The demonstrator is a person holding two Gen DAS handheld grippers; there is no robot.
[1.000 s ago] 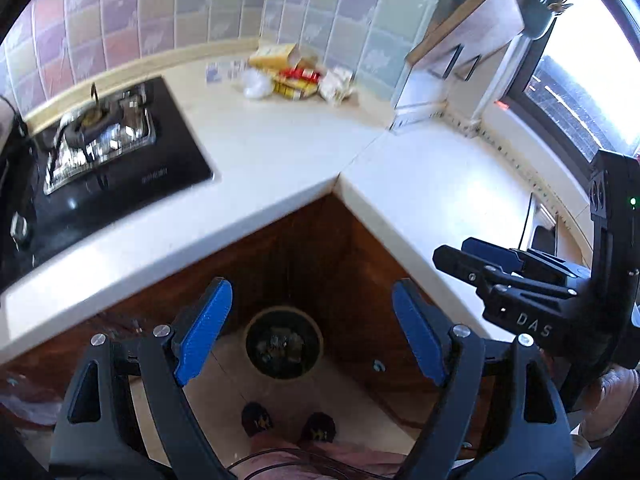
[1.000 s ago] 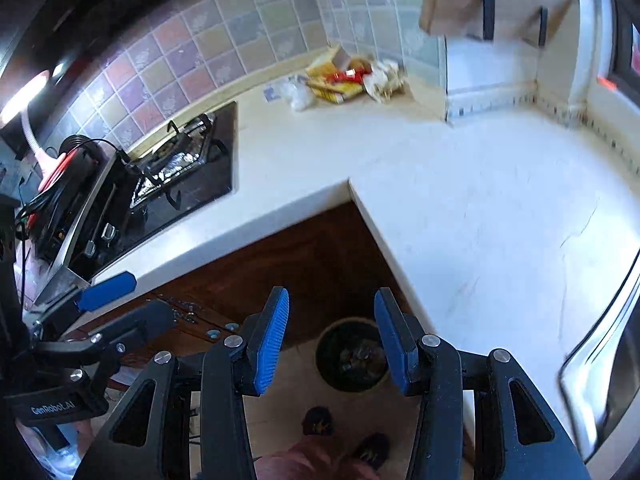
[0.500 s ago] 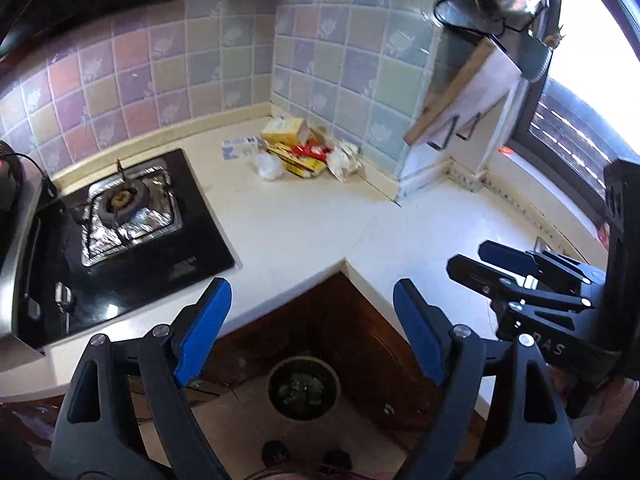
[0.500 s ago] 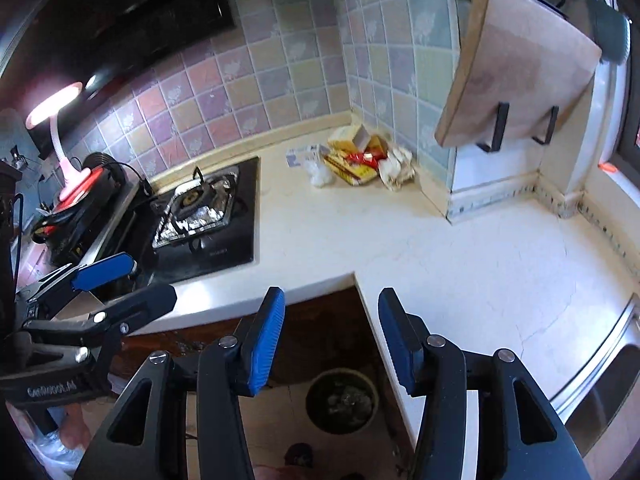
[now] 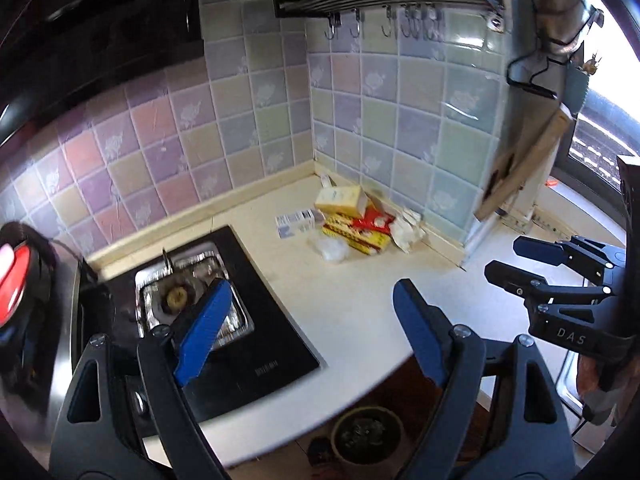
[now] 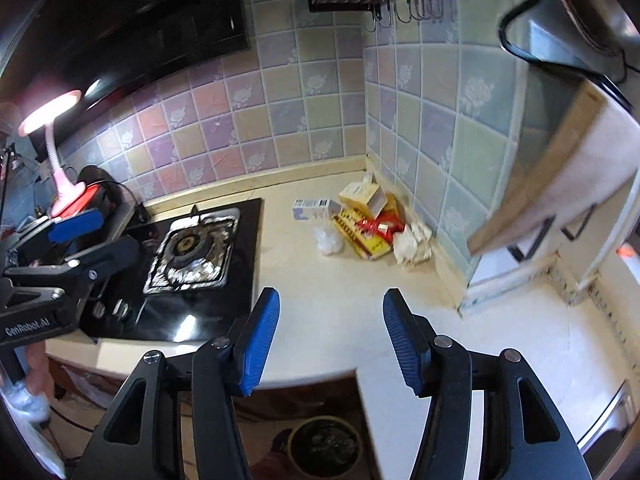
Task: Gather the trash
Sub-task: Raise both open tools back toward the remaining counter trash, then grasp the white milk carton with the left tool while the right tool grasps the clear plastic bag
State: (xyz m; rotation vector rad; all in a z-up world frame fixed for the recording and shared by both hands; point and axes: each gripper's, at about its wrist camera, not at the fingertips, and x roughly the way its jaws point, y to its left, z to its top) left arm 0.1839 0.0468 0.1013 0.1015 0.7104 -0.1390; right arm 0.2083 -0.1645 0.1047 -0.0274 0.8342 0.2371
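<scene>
A pile of trash [image 5: 358, 226] sits in the desk [image 5: 360, 304] corner. The left gripper [image 5: 308, 328] has wide, empty jaws. The right gripper [image 6: 330, 338] jaws are opening, empty too.

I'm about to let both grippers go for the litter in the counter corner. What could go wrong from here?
1. The trash pile is jammed into the tiled corner, so open jaws may hit the wall first.
2. The clear plastic wad and crumpled paper are soft and may slip out.
3. The left gripper hangs over the stove and could snag the burner grate.
</scene>
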